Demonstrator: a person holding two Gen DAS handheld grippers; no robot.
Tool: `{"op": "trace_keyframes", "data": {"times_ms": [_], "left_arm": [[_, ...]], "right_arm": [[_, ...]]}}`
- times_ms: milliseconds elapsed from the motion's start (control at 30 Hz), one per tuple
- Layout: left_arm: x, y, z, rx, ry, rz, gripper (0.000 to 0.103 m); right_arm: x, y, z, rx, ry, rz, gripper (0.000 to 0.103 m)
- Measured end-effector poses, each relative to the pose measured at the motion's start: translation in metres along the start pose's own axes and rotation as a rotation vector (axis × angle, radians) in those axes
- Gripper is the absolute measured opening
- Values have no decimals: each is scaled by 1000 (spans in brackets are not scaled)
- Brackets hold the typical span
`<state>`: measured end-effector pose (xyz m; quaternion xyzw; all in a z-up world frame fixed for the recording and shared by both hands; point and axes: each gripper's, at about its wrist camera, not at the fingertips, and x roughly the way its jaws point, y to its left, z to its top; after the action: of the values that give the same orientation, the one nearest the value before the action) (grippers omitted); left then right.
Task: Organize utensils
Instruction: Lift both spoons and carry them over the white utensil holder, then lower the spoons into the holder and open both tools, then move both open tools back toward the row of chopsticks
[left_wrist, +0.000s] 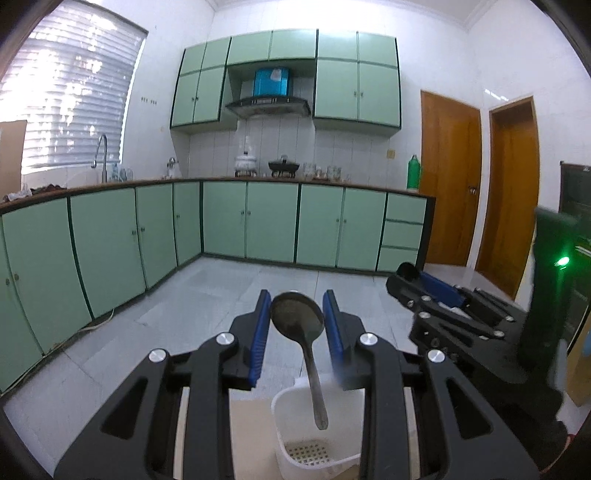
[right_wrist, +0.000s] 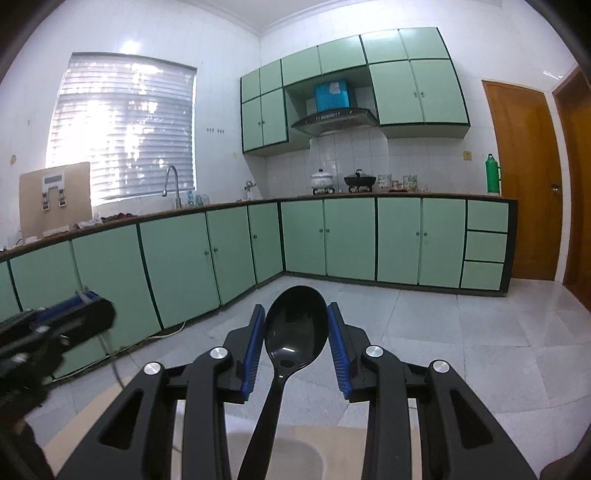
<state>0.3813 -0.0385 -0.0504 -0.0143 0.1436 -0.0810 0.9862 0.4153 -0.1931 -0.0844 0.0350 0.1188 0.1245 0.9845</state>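
My left gripper (left_wrist: 297, 312) is shut on the bowl of a metal spoon (left_wrist: 298, 320). The spoon's handle hangs down into a white perforated utensil holder (left_wrist: 288, 417) just below the gripper. My right gripper (right_wrist: 296, 323) is shut on the bowl of a black plastic spoon (right_wrist: 295, 332). Its handle points down toward a white container rim (right_wrist: 314, 448) at the bottom of the right wrist view. The right gripper also shows in the left wrist view (left_wrist: 443, 299) at the right. The left gripper shows blurred at the left of the right wrist view (right_wrist: 55, 325).
Green kitchen cabinets (left_wrist: 258, 225) and a counter with pots (left_wrist: 282, 166) stand far ahead across a tiled floor (right_wrist: 461, 332). Wooden doors (left_wrist: 450, 181) are at the right. A light table surface (left_wrist: 251, 421) lies under the holder.
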Motion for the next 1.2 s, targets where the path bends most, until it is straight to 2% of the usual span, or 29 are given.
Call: {"op": "trace_keyframes", "data": {"times_ms": [167, 233, 300, 400, 433, 567, 667, 867, 1033, 1200], "left_arm": [[8, 9, -17, -17, 53, 2, 28], [1, 11, -19, -20, 48, 9, 32], [-6, 13, -21, -24, 49, 12, 40], [-22, 16, -23, -22, 60, 23, 44], [-31, 17, -24, -26, 63, 24, 45], [-67, 17, -38, -29, 100, 39, 60], [-92, 15, -57, -26, 144, 40, 66], [-142, 12, -117, -44, 303, 52, 70], [-166, 5, -161, -37, 418, 75, 70], [-176, 0, -191, -69, 514, 85, 70]], "right_arm": [[-10, -6, -13, 27, 33, 31, 37], [-17, -11, -14, 50, 42, 35, 43], [-27, -16, -15, 75, 57, 38, 44], [-46, -23, -17, 110, 89, 39, 48], [-53, -25, -18, 123, 104, 34, 53], [-86, -25, -28, 141, 158, 25, 65], [-117, -18, -47, 135, 212, 1, 71], [-172, -2, -105, 155, 346, -50, 72], [-208, 16, -149, 133, 448, -71, 71], [-229, 30, -176, 124, 521, -71, 64]]}}
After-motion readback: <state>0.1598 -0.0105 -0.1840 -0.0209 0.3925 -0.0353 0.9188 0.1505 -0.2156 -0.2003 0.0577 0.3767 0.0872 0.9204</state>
